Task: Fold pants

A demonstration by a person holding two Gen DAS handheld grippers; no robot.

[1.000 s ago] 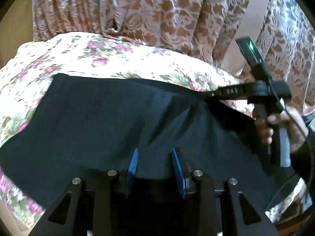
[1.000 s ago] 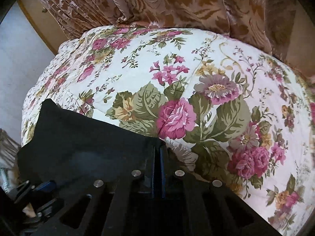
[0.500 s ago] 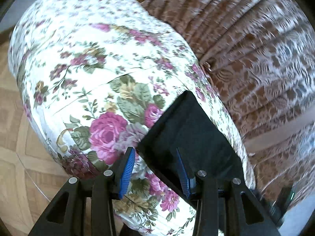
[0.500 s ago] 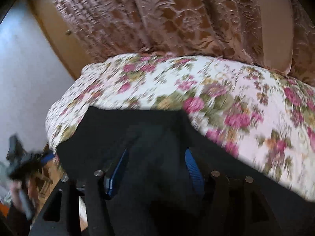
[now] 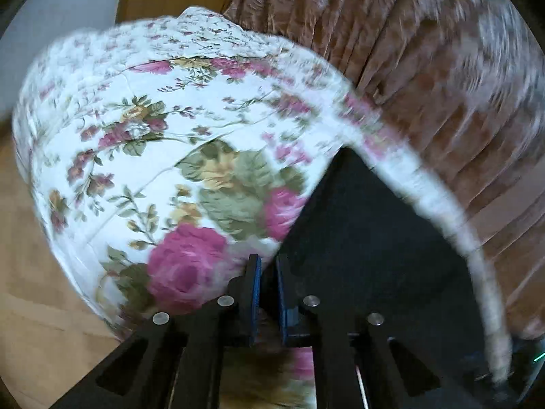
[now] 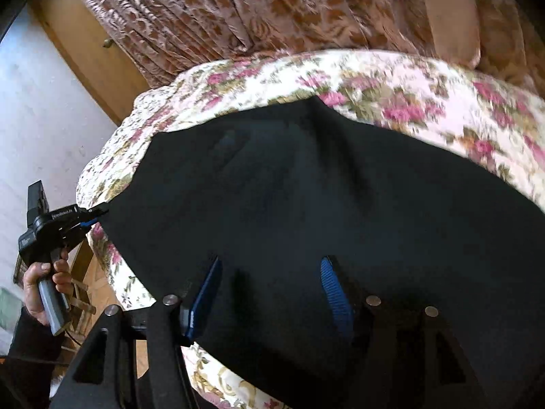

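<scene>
Right wrist view showed our left tongs (image 6: 98, 213) had just clamped the pants (image 6: 306, 204) corner on the bed (image 6: 408, 85), while right tongs (image 6: 269, 289), newly apart, hovered above the cloth, readying another fold.

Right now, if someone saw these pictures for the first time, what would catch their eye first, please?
The black pants dominate, spread dark across the rose-printed floral bedcover, with brown patterned curtains behind. At the pants' left corner in the right wrist view, the left gripper, held by a hand, is pinched shut on the fabric edge. In the foreground the right gripper stands open over the cloth.
</scene>
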